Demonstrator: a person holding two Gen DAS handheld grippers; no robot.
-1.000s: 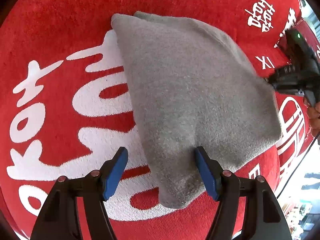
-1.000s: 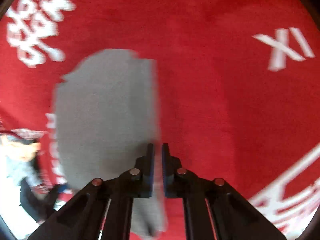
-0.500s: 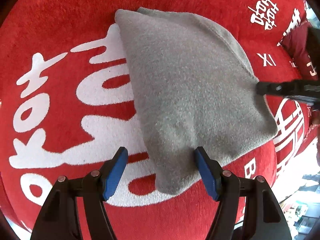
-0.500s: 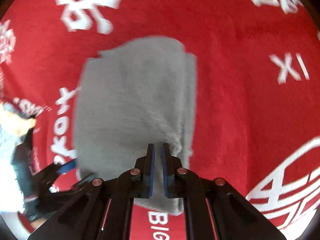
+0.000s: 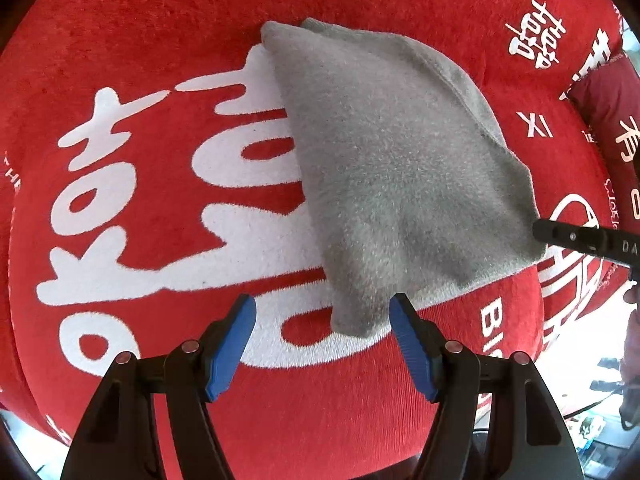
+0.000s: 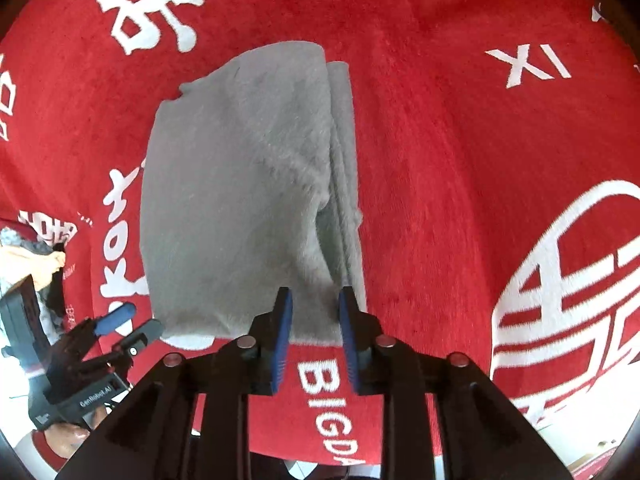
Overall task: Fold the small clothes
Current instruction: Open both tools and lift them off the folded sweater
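The folded grey garment (image 5: 400,184) lies on the red blanket (image 5: 160,40), just ahead of both claws. The left claw (image 5: 322,330) stands spread and empty, the garment's near corner between its tips. The right claw (image 6: 315,304) has just been opening, its jaws slightly parted over the garment's near edge, pinching nothing.

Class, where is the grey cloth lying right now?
The grey cloth lies folded on the red blanket, partly over its large white character; in the right wrist view its near edge sits at the right gripper.
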